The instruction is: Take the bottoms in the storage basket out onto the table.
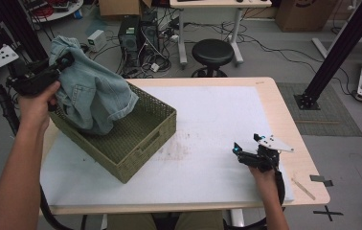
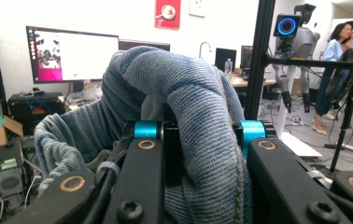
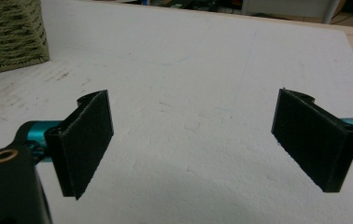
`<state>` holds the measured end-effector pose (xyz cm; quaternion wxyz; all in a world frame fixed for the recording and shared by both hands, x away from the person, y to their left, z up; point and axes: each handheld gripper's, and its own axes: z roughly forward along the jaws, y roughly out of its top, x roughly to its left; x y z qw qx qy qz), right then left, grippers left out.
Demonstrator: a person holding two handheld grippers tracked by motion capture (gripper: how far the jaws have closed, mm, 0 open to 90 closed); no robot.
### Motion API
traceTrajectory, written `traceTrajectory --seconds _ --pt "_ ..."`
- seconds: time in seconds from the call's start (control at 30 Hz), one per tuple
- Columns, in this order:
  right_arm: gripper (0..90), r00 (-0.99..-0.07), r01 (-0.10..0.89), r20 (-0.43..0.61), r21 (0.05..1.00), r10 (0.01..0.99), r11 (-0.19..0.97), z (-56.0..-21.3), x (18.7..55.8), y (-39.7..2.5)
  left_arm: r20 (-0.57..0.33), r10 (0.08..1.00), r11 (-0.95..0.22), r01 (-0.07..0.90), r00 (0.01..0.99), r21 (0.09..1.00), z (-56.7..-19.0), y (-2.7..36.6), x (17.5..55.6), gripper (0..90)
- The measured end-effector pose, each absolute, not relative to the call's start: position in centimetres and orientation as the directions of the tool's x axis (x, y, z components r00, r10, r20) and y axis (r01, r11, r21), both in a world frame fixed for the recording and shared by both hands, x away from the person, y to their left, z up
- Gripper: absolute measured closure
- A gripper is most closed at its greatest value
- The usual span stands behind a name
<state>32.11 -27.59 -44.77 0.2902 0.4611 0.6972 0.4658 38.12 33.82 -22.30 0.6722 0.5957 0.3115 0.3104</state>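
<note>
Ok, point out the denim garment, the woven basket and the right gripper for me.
denim garment (image 1: 95, 93), high view, on the bunched fabric hanging over the basket.
woven basket (image 1: 143, 139), high view, on its near side wall.
right gripper (image 3: 191, 140), right gripper view, midway between its two black pads, which stand wide apart.

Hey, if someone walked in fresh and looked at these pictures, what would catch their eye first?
The bunched denim garment, lifted above the woven basket at the table's left, clamped in the left gripper. Next, the right gripper, open and holding nothing, low over the white mat near the front right edge.
</note>
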Motion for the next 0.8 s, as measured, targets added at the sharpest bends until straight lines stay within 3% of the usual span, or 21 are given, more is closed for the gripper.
traceTrajectory --seconds 0.8 --pt "12.7 -0.412 0.371 0.027 0.918 0.911 0.141 -44.8 32.1 -27.7 -0.021 0.717 0.121 -0.095 0.697 0.988 -19.2 29.7 39.4 76.9"
